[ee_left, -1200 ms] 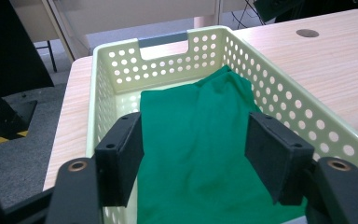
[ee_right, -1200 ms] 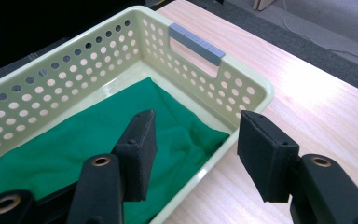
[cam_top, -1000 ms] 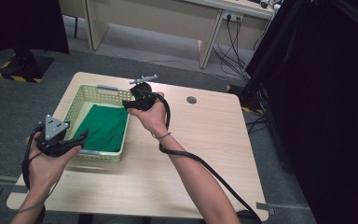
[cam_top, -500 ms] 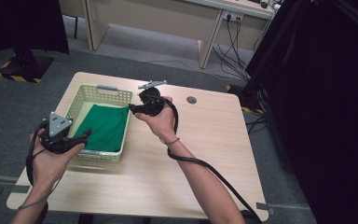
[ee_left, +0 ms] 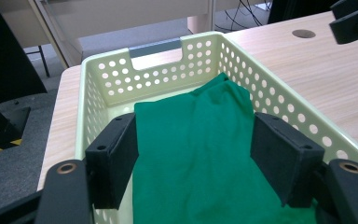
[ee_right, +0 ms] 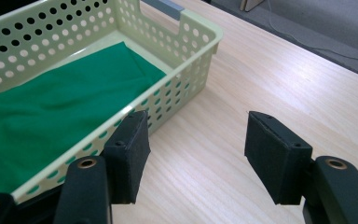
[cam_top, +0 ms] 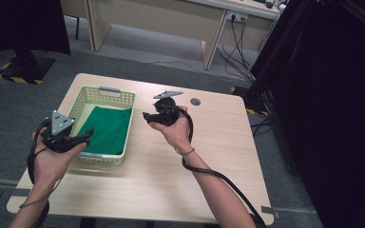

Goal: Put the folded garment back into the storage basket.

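The tabletop [cam_top: 209, 156] carries a pale basket [cam_top: 123, 97]; a green cloth [cam_top: 105, 129] lies inside it. The left gripper [cam_top: 78, 139] hovers over the basket's near end, the right gripper [cam_top: 148, 115] just beside its far corner, both with fingers apart, holding nothing; the right's have just been opening.

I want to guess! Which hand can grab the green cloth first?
Probably the left hand-held gripper: it hangs open right over the green cloth in the basket. The right hand-held gripper is outside it.

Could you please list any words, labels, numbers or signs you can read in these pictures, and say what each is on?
None: no readable text on the basket, the green cloth or the table.
The yellow-and-black hazard stripes on the floor are a marking, without words.
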Tool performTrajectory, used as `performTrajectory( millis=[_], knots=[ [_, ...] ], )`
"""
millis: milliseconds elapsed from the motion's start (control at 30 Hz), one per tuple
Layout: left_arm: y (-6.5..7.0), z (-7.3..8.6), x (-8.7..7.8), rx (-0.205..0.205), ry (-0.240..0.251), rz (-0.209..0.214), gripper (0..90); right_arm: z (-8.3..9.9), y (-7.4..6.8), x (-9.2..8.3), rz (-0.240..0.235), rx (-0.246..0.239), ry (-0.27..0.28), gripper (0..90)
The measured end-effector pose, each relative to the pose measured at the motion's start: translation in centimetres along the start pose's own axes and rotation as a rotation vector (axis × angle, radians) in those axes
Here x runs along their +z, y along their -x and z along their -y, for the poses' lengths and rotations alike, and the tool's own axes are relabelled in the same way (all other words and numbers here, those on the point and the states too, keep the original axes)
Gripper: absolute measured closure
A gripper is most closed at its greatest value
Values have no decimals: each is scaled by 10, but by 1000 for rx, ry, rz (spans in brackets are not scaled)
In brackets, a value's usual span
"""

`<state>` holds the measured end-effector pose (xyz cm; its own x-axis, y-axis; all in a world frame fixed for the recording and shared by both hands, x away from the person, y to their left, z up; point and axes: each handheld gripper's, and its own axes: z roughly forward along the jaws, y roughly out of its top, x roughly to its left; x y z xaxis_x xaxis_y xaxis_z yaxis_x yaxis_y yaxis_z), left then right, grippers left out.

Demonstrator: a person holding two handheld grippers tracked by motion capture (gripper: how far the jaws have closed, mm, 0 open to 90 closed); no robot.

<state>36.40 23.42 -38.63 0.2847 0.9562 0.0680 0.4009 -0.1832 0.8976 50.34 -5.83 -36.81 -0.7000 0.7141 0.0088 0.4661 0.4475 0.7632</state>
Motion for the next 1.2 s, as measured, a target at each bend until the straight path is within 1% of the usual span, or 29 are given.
performTrajectory(
  millis=[233,533,700,1033,1200],
  knots=[
    [2,-8,8,30,-12,16,322,12,8,-9,14,10,-1,403],
    [5,-14,23,43,-25,29,316,26,16,-19,23,21,12,399],
    [7,-18,32,64,-37,50,314,38,21,-26,32,27,16,395],
    [10,-23,49,96,-61,77,311,60,36,-45,60,59,34,390],
    [11,-28,56,116,-65,91,313,74,43,-52,79,86,35,389]
  ],
)
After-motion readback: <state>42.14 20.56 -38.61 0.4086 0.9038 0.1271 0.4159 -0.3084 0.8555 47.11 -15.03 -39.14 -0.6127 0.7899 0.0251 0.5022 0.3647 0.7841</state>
